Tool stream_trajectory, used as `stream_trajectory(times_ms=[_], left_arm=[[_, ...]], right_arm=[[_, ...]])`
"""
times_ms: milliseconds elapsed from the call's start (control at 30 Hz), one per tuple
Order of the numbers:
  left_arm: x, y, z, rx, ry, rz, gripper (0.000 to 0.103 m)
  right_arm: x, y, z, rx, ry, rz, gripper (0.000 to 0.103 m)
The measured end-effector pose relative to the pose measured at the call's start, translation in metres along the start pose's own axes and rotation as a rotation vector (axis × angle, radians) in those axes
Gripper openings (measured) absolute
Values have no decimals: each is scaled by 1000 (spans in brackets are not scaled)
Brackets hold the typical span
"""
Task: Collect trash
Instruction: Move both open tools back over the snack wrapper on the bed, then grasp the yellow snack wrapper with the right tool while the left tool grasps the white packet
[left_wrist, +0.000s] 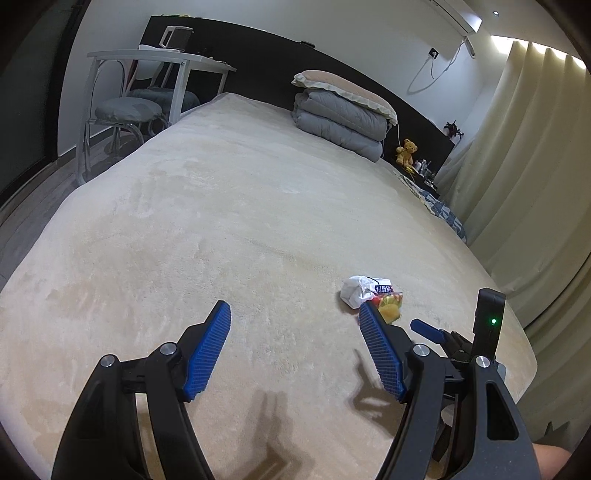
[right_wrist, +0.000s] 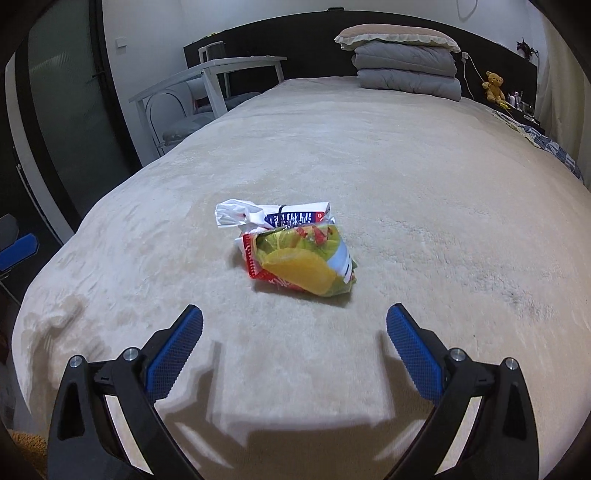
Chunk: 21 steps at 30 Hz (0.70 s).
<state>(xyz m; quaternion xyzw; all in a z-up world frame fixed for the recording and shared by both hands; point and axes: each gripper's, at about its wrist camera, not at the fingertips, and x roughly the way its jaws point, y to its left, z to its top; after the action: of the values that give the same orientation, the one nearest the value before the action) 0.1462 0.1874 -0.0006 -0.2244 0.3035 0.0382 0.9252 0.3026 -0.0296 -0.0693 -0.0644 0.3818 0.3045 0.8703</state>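
A crumpled snack bag (right_wrist: 301, 262), red, yellow and green, lies on the beige bed cover (right_wrist: 406, 166) with a crumpled white wrapper (right_wrist: 273, 216) touching its far side. My right gripper (right_wrist: 294, 314) is open and empty, just short of the bag. In the left wrist view the same trash pile (left_wrist: 369, 295) lies to the right of my left gripper (left_wrist: 295, 312), which is open and empty above the cover. The right gripper (left_wrist: 428, 330) shows there at the right edge.
Folded grey quilts with a pillow on top (right_wrist: 406, 62) sit at the head of the bed. A white desk and chairs (left_wrist: 147, 92) stand on the left. A teddy bear (left_wrist: 406, 151) and curtains (left_wrist: 535, 166) are on the right.
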Motion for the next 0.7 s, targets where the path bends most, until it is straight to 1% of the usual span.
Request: stream_trajectory(times_ms=[67, 333, 500, 567, 633, 700], left_arm=[[5, 2, 1, 7, 9, 10, 70], [18, 11, 3, 11, 28, 28, 70], [21, 13, 2, 9, 38, 41, 70], [22, 11, 2, 15, 39, 42, 70], [23, 9, 2, 23, 41, 42, 70], [24, 6, 1, 33, 45, 42, 70]], right_arm=[[11, 3, 6, -12, 6, -27, 99], [37, -1, 21, -21, 43, -48, 99], [45, -2, 25, -15, 58, -72, 98], [46, -1, 26, -6, 60, -74, 93], [46, 2, 27, -18, 59, -68, 79], [45, 1, 26, -25, 53, -71, 71]])
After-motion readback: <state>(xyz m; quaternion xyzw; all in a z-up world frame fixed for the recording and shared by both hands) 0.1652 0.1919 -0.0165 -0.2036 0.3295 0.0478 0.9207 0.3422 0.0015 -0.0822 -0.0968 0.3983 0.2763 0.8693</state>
